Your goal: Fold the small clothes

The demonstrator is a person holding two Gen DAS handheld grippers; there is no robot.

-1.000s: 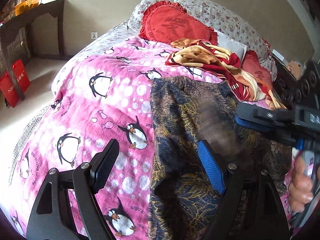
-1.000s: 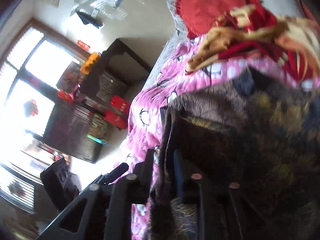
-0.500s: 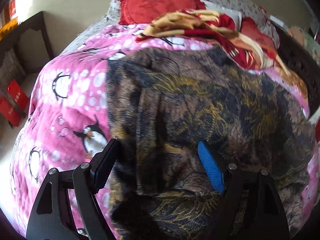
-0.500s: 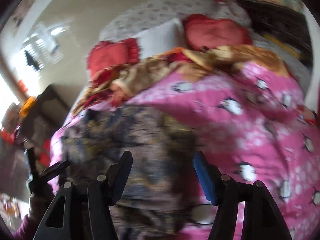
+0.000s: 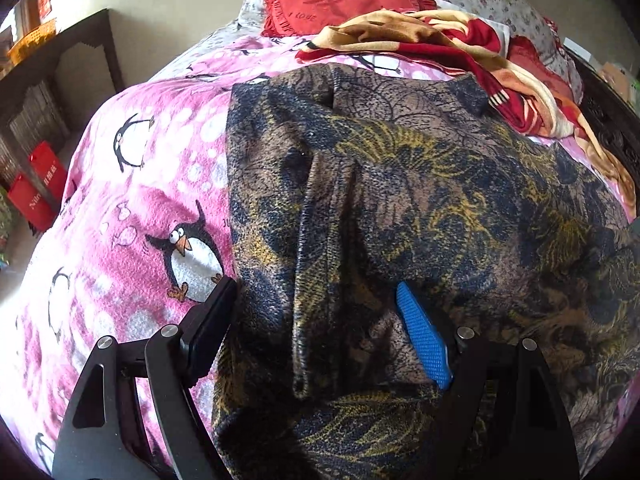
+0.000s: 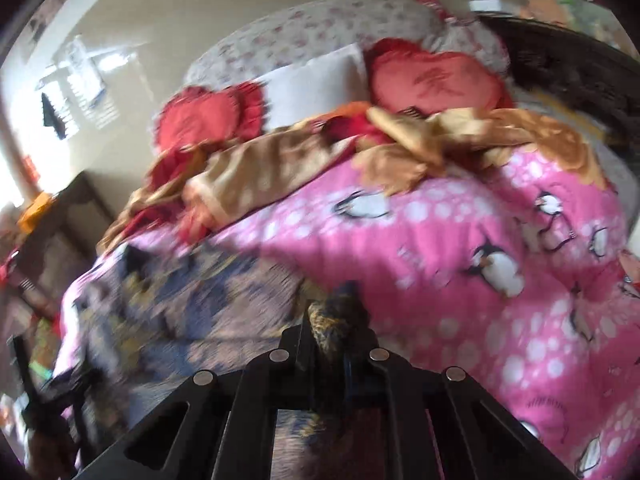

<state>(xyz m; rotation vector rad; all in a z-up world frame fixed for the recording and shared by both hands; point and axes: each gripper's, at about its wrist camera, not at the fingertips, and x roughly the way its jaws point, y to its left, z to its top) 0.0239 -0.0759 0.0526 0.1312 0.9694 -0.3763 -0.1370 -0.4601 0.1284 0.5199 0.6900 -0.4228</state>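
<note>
Pink penguin blanket [image 5: 132, 208], left gripper [image 5: 316, 312] jaws wide, right gripper [image 6: 334, 330] jaws pinching patterned garment [image 5: 420, 200]

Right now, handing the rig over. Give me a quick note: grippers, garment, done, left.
Left gripper: open, fingers straddling a raised crease near the garment's left edge, gripping nothing.
Right gripper: shut on a pinch of the dark patterned garment at its right side; that view is motion-blurred.
Garment: spread mostly flat on the pink penguin blanket, with a ridge running down the left part. A red and gold cloth lies bunched beyond it, by the pillows.
Done: garment laid out, one hold taken.
Left: no finished fold visible. Probably close the left gripper on the fabric, then fold across.
</note>
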